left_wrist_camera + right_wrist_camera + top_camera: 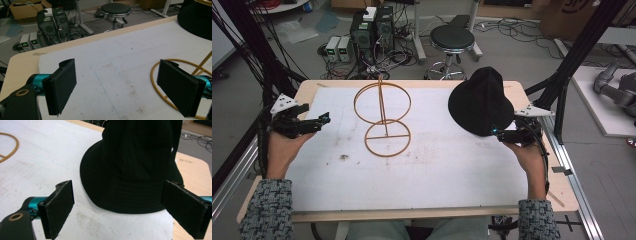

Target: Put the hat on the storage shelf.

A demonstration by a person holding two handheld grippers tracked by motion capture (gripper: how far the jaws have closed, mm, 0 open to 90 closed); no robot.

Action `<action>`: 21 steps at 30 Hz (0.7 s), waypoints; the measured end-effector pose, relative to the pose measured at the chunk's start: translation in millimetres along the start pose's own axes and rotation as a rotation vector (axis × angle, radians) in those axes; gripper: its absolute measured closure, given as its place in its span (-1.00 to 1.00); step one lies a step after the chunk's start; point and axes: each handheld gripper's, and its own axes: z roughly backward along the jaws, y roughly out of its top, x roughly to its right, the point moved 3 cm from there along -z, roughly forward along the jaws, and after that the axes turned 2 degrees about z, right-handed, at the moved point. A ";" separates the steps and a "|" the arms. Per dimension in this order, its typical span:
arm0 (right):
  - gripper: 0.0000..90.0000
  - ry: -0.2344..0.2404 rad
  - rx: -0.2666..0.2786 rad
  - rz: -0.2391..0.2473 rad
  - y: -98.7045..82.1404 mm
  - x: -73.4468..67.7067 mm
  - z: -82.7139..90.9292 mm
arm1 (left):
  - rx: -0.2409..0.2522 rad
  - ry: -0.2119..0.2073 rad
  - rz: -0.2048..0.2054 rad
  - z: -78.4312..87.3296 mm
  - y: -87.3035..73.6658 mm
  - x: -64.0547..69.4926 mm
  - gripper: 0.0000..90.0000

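With the black hat [480, 100] lying at the far right of the worktop [422, 180], the right tongs [117, 210] stand apart just short of its brim, and next they probably need to close on that brim before carrying it left to the wire stand [382, 117], while the left tongs [122, 90] wait apart and empty.

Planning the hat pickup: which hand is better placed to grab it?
Right. The right tool sits open at the brim of the black hat; the left tool is across the table, beyond the wire stand.
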 end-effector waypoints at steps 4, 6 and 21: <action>-0.75 -0.002 -0.009 0.002 -1.1 1.8 -0.8 | -0.005 0.002 0.004 -0.5 -0.7 0.1 -0.64; -0.75 0.001 -0.009 -0.003 -1.0 1.3 -0.6 | -0.006 0.002 0.001 -0.5 -0.6 0.3 -0.64; -0.75 -0.011 -0.010 0.009 0.7 -1.1 -2.9 | -0.010 0.006 -0.005 1.9 -2.3 -0.8 -0.64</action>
